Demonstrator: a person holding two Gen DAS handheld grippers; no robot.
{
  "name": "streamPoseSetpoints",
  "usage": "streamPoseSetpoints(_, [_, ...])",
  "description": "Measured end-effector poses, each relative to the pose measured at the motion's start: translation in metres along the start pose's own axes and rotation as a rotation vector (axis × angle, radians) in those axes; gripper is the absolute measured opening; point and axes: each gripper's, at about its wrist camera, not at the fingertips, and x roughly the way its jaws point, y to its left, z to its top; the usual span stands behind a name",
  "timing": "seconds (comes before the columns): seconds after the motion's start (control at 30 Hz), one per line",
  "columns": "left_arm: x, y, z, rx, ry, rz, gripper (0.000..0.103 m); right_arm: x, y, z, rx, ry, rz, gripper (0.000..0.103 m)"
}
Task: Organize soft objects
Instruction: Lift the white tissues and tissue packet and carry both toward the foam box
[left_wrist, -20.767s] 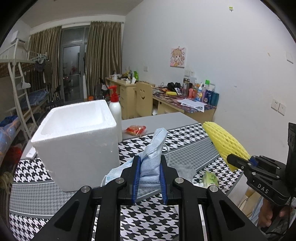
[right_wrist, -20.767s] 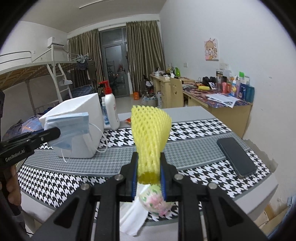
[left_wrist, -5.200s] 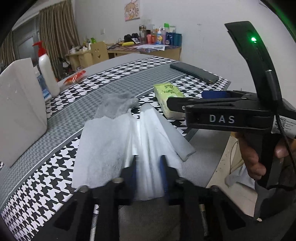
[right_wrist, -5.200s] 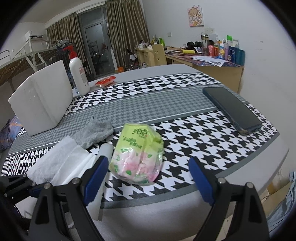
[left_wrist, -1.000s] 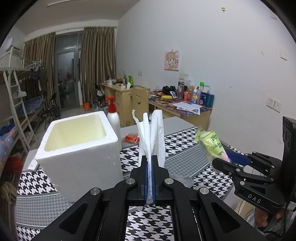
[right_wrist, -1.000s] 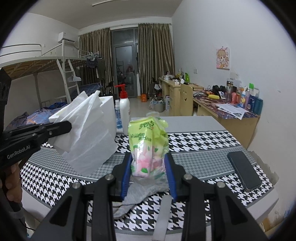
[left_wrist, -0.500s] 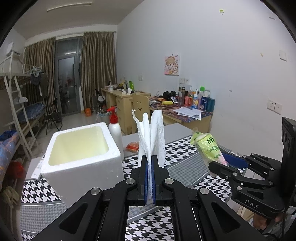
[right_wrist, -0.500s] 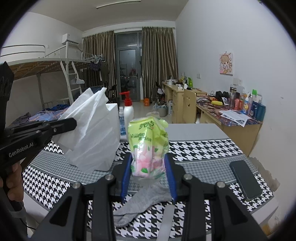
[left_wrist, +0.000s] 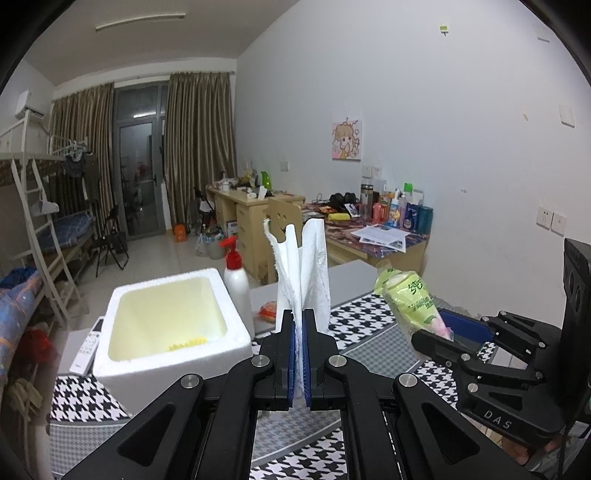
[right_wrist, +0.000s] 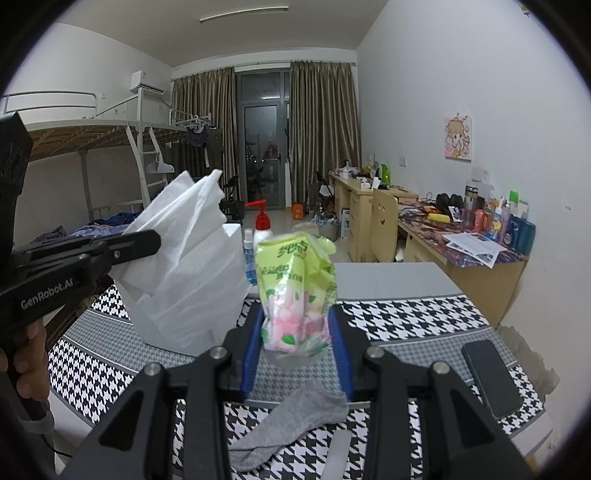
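Note:
My left gripper (left_wrist: 298, 354) is shut on a white paper towel (left_wrist: 303, 273) that stands up from the jaws, held above the table to the right of the open white foam box (left_wrist: 166, 325). The towel also shows in the right wrist view (right_wrist: 184, 273), in front of the box. A bit of yellow foam net (left_wrist: 186, 344) lies inside the box. My right gripper (right_wrist: 295, 347) is shut on a green tissue pack (right_wrist: 295, 291), seen in the left wrist view (left_wrist: 410, 299) at the right. A grey sock (right_wrist: 291, 424) lies on the houndstooth table below it.
A white pump bottle with a red top (left_wrist: 236, 288) stands behind the box. A red packet (left_wrist: 267, 312) lies beside it. A black phone (right_wrist: 491, 376) lies at the table's right edge. A white remote (left_wrist: 88, 349) lies left of the box. Desks and a bunk bed stand behind.
Both grippers have risen a little with their loads. The foam box now sits lower in the left wrist view, showing more of its inside. The sock stays on the table.

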Motion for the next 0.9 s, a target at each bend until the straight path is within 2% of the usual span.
streamPoseSetpoints(0.5, [-0.008,0.006,0.021,-0.005,-0.041,0.019,0.003,-0.002,0.01,0.02,-0.036,-0.059,0.024,0.04])
streamPoseSetpoints(0.9, [-0.013,0.018,0.036,-0.014,-0.074,0.103,0.003,0.007,0.017,0.038,-0.049,-0.072,0.064,0.04])
